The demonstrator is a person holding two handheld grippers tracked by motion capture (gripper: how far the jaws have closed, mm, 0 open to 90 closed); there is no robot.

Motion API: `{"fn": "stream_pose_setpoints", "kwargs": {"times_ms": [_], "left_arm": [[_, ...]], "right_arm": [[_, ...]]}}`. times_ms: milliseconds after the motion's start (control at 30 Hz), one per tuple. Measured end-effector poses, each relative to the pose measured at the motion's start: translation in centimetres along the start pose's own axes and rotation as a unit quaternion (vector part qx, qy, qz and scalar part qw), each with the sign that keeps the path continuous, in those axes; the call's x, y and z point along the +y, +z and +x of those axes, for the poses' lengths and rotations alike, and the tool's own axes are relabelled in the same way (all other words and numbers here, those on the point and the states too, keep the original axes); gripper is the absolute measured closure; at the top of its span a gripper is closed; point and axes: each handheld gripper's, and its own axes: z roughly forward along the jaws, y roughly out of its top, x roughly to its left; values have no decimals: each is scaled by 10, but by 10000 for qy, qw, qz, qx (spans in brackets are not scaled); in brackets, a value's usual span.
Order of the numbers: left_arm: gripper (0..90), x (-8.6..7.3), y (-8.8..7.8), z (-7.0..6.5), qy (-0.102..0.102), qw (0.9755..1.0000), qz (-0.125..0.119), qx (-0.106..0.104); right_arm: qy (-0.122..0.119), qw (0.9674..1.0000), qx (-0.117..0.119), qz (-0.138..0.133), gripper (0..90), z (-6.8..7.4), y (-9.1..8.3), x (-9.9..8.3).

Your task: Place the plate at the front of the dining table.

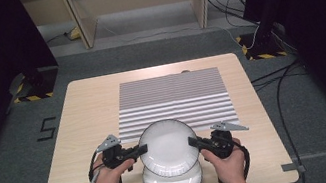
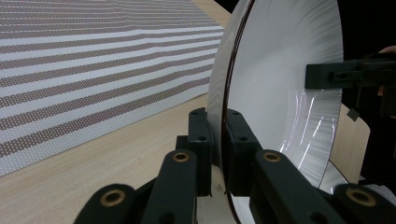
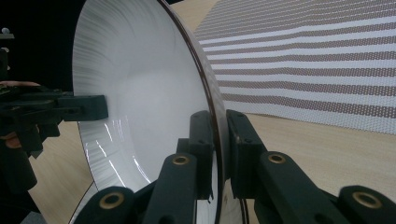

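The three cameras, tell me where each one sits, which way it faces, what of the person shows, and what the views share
High view: above the person's side, looking forward and down on the table; both forearms, left gripper, right gripper.
Left gripper view: on the left gripper, looking along its jaws at the upper plate.
Right gripper view: on the right gripper, facing that plate; a hand shows.
Shared: both gripper views show the plate and striped mat.
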Motion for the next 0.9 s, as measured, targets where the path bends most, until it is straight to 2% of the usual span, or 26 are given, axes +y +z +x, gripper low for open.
{"fn": "stream_pose_setpoints", "kwargs": {"times_ms": [500,900], "left_arm": [[825,9,7,3,45,10000,-41,-33],[826,13,11,4,51,9999,-102,-26]], "right_arm": [[-4,10000,-45,-61,818,-3,0,8],[-130,9998,-93,-126,819,-6,0,14]]}}
